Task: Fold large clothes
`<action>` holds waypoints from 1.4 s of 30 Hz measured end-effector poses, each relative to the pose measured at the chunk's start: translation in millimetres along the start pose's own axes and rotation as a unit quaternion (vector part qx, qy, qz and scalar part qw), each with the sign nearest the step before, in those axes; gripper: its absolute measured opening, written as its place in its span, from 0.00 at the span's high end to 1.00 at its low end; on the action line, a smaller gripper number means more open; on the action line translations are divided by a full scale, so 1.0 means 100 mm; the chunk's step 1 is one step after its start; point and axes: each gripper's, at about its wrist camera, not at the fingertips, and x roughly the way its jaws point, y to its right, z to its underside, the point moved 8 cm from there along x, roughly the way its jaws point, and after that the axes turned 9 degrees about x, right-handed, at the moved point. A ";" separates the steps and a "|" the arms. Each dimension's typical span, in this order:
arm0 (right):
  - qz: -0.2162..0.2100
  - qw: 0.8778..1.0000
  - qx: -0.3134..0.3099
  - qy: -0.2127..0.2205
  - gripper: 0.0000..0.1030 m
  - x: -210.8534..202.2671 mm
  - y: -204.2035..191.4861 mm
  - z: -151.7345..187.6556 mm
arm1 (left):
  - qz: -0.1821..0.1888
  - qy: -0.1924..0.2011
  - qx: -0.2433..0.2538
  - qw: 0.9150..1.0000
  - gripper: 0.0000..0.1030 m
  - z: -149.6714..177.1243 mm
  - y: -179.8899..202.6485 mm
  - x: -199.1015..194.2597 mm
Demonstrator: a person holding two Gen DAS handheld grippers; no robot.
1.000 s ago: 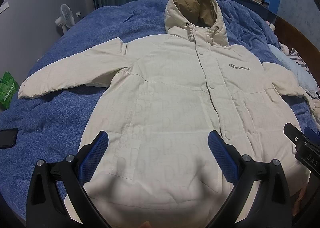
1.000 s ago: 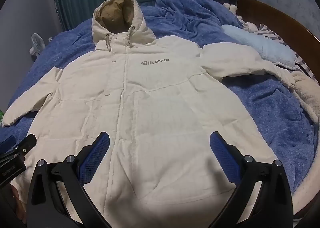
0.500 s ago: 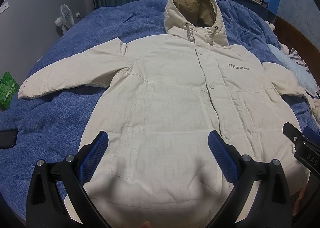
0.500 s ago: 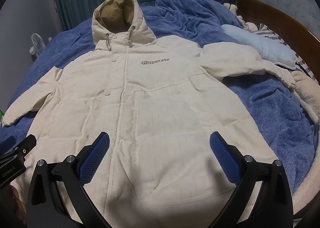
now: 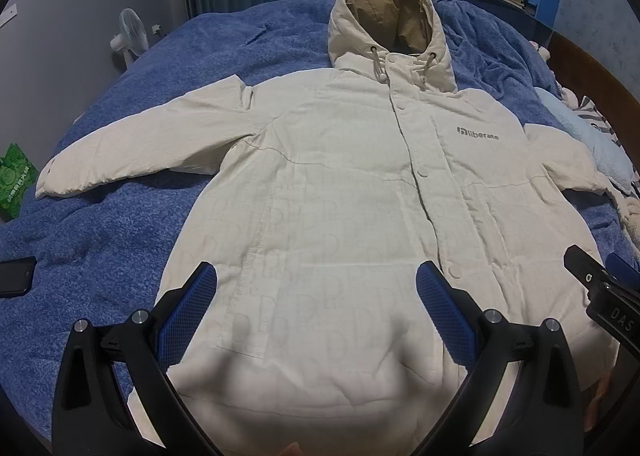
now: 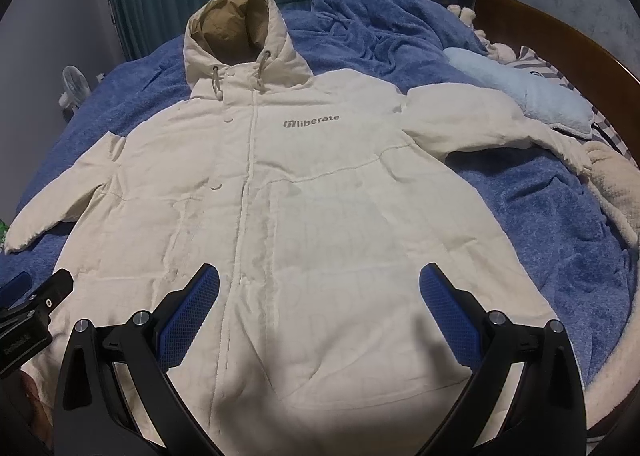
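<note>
Cream hooded parka [image 5: 340,196] lies face up, spread flat on the blue blanket [image 5: 120,224] of the bed, front snapped shut, both sleeves out sideways, hood [image 5: 386,12] toward the curtains; likely laid out this way so sleeves can fold inward first. Chest print reads "liberate" [image 6: 312,122]. Left hand-held gripper [image 5: 316,296] hovers over the hem, jaws wide, holding nothing. Right hand-held gripper [image 6: 320,296] the same, wide and empty. "DAS" is legible on the right unit's body in the left view. Phone [image 5: 14,276] on blanket's edge.
</note>
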 end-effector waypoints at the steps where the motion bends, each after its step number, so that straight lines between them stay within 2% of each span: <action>1: 0.003 1.000 0.000 -0.002 0.06 0.01 0.00 0.00 | -0.001 0.000 0.000 1.000 0.08 0.00 0.00 0.00; 42: 0.009 1.000 0.010 0.004 0.06 0.04 0.05 -0.05 | 0.003 0.002 -0.001 1.000 0.08 -0.01 0.00 -0.01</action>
